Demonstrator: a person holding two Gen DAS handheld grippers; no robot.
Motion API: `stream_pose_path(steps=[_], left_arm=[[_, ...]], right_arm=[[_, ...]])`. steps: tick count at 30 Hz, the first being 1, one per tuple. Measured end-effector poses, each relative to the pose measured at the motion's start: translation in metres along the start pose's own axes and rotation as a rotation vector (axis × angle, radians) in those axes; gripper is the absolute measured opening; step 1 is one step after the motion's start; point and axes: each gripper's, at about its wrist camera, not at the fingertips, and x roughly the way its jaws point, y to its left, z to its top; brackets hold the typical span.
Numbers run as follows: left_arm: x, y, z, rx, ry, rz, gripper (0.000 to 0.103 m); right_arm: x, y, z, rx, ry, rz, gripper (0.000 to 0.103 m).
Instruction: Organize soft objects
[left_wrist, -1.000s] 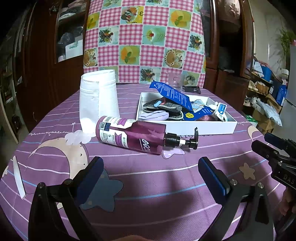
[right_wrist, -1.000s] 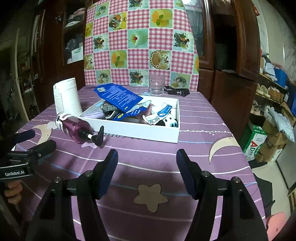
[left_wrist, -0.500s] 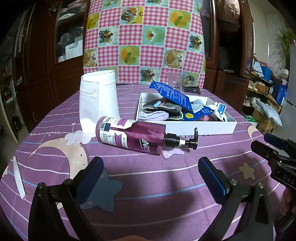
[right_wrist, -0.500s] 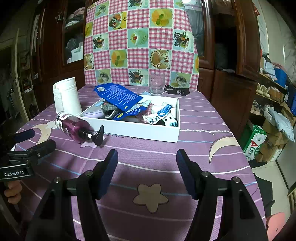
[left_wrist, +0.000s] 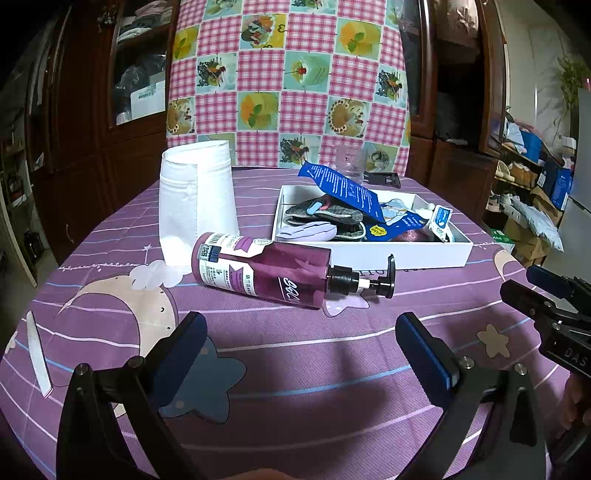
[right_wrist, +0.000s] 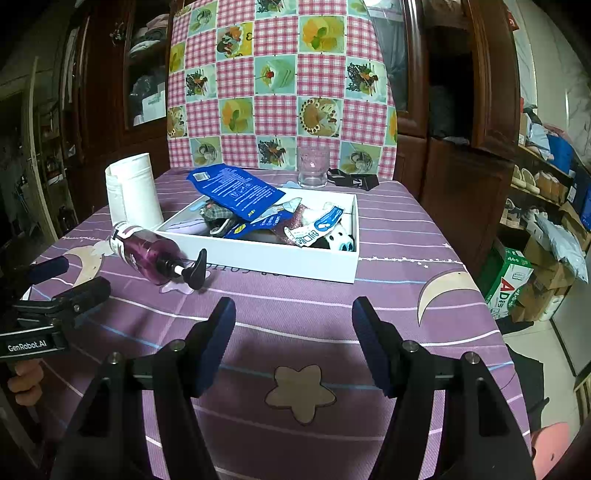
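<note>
at the far left of the left wrist view we see a white rolled cloth (left_wrist: 195, 201) standing upright on the purple worktop (left_wrist: 295, 369). just right of it, and nearer to us, a purple pump bottle (left_wrist: 266, 271) lies on its side, its black nozzle pointing toward a white tray (left_wrist: 373, 254). the tray holds the soft things in a heap: a plaid fabric piece (left_wrist: 325, 214), a pale lilac item (left_wrist: 306, 232), and a blue pouch (left_wrist: 343, 190) leaning over them; further right in it, a small white-and-blue sachet (left_wrist: 439, 219). behind the tray stands a clear glass (right_wrist: 313, 167).

our left gripper (left_wrist: 299, 343) hangs low over the worktop with its jaws wide apart and nothing between them; the bottle lies just beyond the tips, the tray farther on and to the right. our right gripper (right_wrist: 293, 325) hovers near the worktop's front edge, jaws likewise apart and empty, with the tray ahead and slightly left, well apart from its tips.
</note>
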Motion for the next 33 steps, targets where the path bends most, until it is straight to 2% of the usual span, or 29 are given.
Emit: stream_pose_path(steps=[33], left_arm=[[-0.0056,-0.0039,0.0012,0.020,-0.031,0.013,0.103]], right_arm=[[0.0006,0.0000,-0.0001,-0.008,0.002,-0.001,0.066]])
